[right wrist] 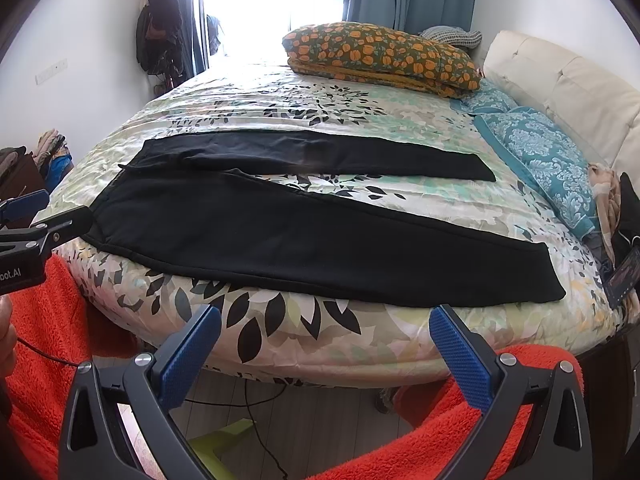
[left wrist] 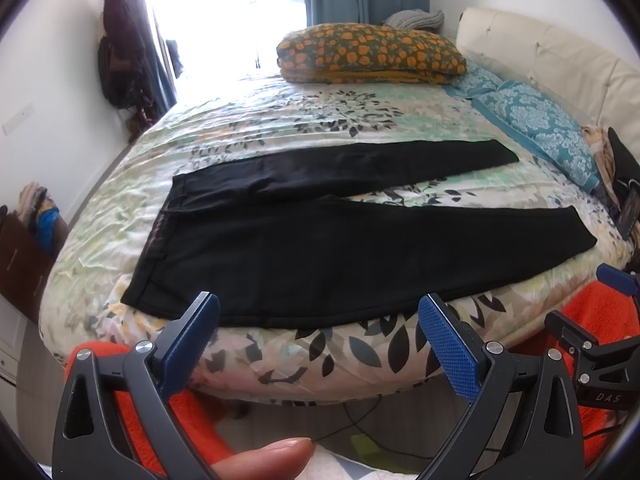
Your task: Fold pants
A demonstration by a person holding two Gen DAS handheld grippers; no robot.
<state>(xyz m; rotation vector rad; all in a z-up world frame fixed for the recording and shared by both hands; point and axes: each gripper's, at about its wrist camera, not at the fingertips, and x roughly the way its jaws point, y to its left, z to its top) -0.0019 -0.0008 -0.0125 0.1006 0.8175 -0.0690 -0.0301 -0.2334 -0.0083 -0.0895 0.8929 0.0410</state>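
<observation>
Black pants (left wrist: 304, 248) lie flat on the bed, waistband to the left, both legs spread apart in a V toward the right. They also show in the right wrist view (right wrist: 304, 240). My left gripper (left wrist: 318, 306) is open and empty, held off the bed's near edge just in front of the pants' near hem. My right gripper (right wrist: 325, 318) is open and empty, below the near leg, short of the bed edge. The right gripper also shows at the right edge of the left wrist view (left wrist: 612, 280).
The bed has a leaf-print cover (left wrist: 280, 120). A folded orange floral quilt (left wrist: 372, 54) and teal pillows (left wrist: 536, 128) lie at the head. A phone (right wrist: 622, 276) sits at the right edge. Cream headboard (right wrist: 560, 76) at right. Cables and a green object (right wrist: 224, 444) lie on the floor.
</observation>
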